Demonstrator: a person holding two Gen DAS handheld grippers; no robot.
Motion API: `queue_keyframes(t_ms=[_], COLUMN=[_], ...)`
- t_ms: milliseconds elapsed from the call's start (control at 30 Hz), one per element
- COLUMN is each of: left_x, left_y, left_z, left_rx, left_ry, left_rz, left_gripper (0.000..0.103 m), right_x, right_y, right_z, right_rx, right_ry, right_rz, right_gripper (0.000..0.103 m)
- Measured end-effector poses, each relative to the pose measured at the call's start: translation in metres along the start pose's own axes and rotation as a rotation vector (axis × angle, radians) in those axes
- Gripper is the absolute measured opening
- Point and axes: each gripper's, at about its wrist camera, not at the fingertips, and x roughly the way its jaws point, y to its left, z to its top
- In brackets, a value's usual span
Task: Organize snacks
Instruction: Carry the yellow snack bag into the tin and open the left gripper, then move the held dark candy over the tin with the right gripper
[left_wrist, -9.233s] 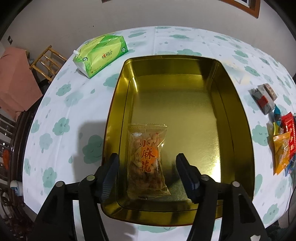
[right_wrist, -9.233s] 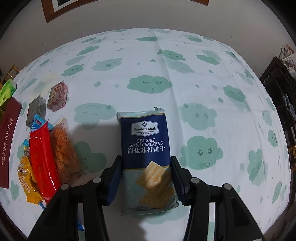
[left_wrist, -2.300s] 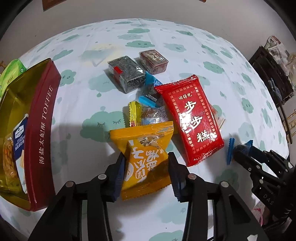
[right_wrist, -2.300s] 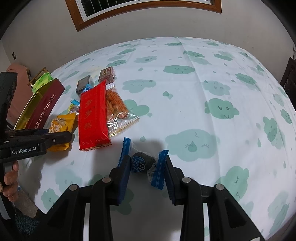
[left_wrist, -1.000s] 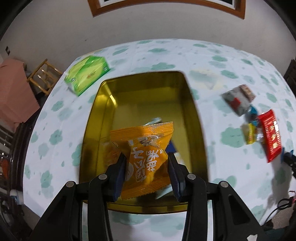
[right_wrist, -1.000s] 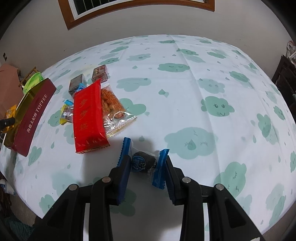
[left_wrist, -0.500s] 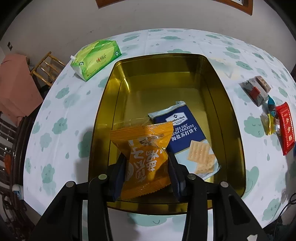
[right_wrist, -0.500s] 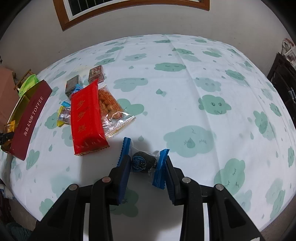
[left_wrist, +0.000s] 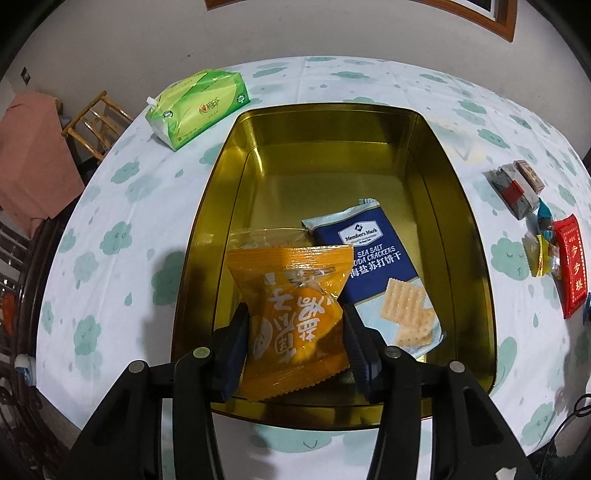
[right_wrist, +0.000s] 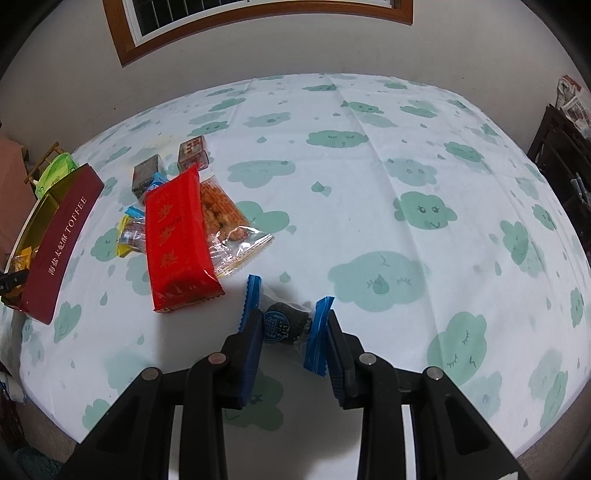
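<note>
My left gripper (left_wrist: 295, 347) hangs over the near end of the gold tin (left_wrist: 469, 206); its jaws have just been opening, and the orange packet (left_wrist: 291, 314) sits loose between them, no longer pinched, above the cracker pack (left_wrist: 384, 273) lying on the tin floor. The packet looks light, soft and crinkly; I judge its puffed middle the best place to hold. My right gripper (right_wrist: 291, 332) is clamped on the small blue-ended candy (right_wrist: 284, 325) at table level, its jaws having just closed further; it seems light, its wrapper slippery. Beyond lie the red packet (right_wrist: 175, 236) and other snacks beside the tin.
</note>
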Motion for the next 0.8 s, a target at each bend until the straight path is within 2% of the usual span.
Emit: queue_keyframes(t_ms=[100,267,367,533,800], left_x=[-0.001,-0.011,-0.019,-0.027,-0.033], left_y=[0.002,0.007,0.012,0.016,0.015], left_z=[-0.001,-0.002,-0.001,-0.002,-0.003], left_rx=[-0.006,-0.027,-0.047,-0.077,-0.105], left_ry=[-0.007,-0.047,-0.078,-0.097,-0.108], left_rz=[-0.011,-0.03,-0.038,-0.065,-0.1], left_gripper=[0.05,0.067,0.072,0.074,0.074], right_x=[-0.001,-0.005,-0.008,-0.014,-0.019], right_y=[0.0,0.002,0.003,0.006,0.012], right_z=[0.0,0.002,0.005,0.01,0.012], right_rx=[0.003,0.008,0.008,0.005,-0.008], right_ry=[-0.001,-0.011,-0.02,-0.036,-0.047], right_rz=[0.0,-0.006,-0.011,-0.014,-0.025], right_gripper=[0.031,0.03,0.028,0.023,0.022])
